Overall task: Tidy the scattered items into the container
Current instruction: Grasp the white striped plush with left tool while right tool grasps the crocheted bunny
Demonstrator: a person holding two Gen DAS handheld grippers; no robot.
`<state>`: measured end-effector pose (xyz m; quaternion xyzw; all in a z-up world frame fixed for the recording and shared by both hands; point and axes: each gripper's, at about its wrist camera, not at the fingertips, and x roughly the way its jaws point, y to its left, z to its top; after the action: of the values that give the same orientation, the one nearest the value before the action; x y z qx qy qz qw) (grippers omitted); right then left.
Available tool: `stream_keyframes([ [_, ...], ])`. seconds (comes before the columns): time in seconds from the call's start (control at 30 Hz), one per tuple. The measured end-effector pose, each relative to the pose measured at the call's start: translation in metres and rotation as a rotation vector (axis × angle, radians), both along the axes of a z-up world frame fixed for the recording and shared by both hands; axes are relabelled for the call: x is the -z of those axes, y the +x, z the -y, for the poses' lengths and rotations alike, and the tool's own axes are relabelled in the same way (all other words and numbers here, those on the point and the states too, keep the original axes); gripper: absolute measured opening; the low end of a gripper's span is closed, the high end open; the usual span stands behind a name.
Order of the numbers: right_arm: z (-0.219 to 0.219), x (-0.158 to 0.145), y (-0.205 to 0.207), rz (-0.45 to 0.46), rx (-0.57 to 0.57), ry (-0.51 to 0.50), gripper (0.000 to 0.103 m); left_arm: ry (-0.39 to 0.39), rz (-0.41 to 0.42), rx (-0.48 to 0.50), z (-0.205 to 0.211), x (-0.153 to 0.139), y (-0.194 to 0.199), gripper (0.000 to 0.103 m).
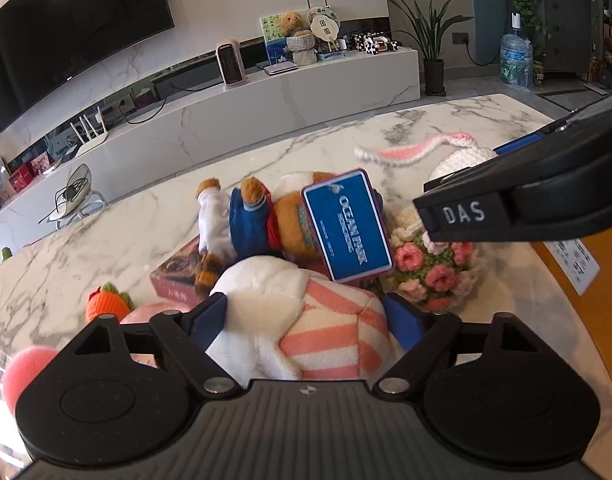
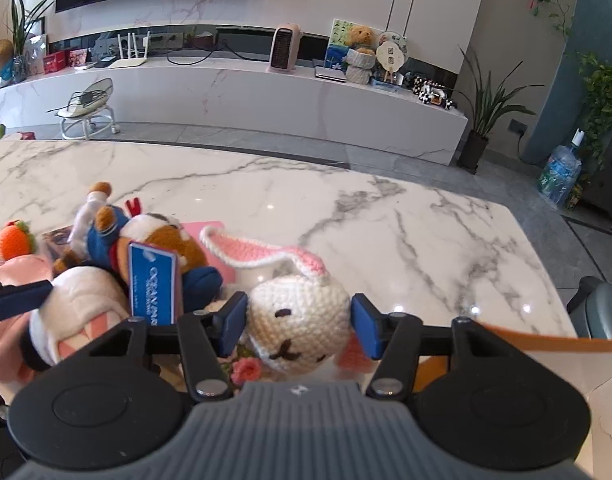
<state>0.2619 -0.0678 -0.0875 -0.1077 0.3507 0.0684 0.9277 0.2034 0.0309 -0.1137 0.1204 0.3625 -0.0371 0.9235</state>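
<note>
Straddling toys on both sides, each pair of tongs stands apart: the left tongs (image 1: 306, 312) flank a white plush with pink-and-white striped fabric (image 1: 306, 320), the right tongs (image 2: 298, 322) flank the cream crocheted rabbit head (image 2: 302, 320), neither clearly squeezed. Judging by this, picking is in hand; closing and lifting toward the orange container wall (image 2: 545, 344) at 3 o'clock comes next. One pink-lined rabbit ear (image 2: 262, 254) stretches toward 10 o'clock, giving its long axis. All rests on the marble surface (image 2: 385, 208).
</note>
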Motion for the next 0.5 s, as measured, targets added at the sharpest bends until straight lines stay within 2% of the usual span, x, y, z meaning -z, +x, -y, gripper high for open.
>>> stream_keyframes([
  [0.27,0.003,-0.007,-0.045,-0.049,-0.02,0.086,0.053,-0.03,-0.046,0.017,-0.009,-0.007,-0.035,0.091],
  [0.5,0.002,-0.011,-0.094,-0.073,-0.044,0.115,0.053,-0.037,-0.085,0.024,-0.019,-0.014,-0.082,0.085],
])
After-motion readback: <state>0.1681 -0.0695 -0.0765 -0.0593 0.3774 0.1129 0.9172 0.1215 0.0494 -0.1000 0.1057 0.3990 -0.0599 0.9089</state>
